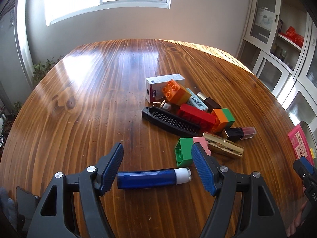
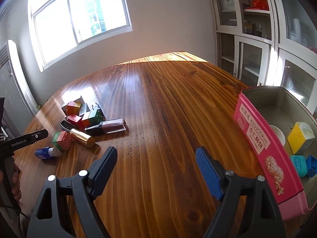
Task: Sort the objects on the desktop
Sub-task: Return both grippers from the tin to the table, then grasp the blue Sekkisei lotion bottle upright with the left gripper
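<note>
**Left claw lined up on the blue tube, tin waiting on the right**

Left wrist view first: the left claw (image 1: 156,162) is spread wide and pinching nothing. The blue tube with the white cap (image 1: 153,178) lies crosswise right between its fingers, near the front edge of the surface (image 1: 99,79), but the pads aren't touching it. My guess is that's the next pick, since it sits apart from the rest and is easy to straddle. Behind it is the unsorted heap: a green-and-pink brick (image 1: 185,151), a gold lipstick (image 1: 223,145), a black comb (image 1: 170,122), a red brick (image 1: 196,116), a white carton (image 1: 164,83). All jumbled and touching, so probably best taken one at a time from the loose edge.

Right wrist view: the right claw (image 2: 156,158) is also spread, empty, hanging over bare wood mid-surface. The pink biscuit tin (image 2: 255,138) stands at the right edge with a yellow box (image 2: 300,137), a teal floss case (image 2: 298,164) and a blue brick (image 2: 312,164) already in it, so that's evidently the drop-off.
</note>
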`<state>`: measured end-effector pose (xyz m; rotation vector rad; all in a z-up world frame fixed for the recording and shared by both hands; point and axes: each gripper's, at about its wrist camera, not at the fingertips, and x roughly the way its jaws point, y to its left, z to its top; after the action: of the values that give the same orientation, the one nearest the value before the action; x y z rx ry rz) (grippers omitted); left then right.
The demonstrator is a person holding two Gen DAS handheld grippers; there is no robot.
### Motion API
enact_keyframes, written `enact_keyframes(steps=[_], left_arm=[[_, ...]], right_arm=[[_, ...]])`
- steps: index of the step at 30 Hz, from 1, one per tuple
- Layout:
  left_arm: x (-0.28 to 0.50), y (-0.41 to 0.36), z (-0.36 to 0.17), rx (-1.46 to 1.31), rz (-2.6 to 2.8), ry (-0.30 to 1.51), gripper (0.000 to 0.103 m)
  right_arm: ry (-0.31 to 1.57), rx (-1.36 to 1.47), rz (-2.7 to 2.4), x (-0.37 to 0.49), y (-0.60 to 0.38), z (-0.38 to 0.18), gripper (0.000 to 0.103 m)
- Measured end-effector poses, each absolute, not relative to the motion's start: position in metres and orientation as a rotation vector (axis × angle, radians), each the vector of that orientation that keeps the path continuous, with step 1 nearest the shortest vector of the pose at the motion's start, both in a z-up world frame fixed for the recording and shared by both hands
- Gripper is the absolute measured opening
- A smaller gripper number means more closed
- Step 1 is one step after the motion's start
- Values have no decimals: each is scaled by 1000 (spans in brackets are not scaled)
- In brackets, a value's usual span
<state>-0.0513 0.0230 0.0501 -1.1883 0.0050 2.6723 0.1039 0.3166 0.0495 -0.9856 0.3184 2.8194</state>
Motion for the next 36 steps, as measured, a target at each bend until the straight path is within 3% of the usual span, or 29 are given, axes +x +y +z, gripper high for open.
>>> enact_keyframes(steps=[18, 31, 36], left_arm=[[-53, 19, 28, -1234, 2522, 34, 74], [-26, 34, 16, -1270, 2457, 237, 75], [-29, 34, 12, -1280, 2489, 236, 75]], right_arm=[[313, -1044, 2835, 91, 303, 41, 85], [333, -1051, 2850, 90, 302, 39, 85], [336, -1050, 2849, 92, 303, 38, 85]])
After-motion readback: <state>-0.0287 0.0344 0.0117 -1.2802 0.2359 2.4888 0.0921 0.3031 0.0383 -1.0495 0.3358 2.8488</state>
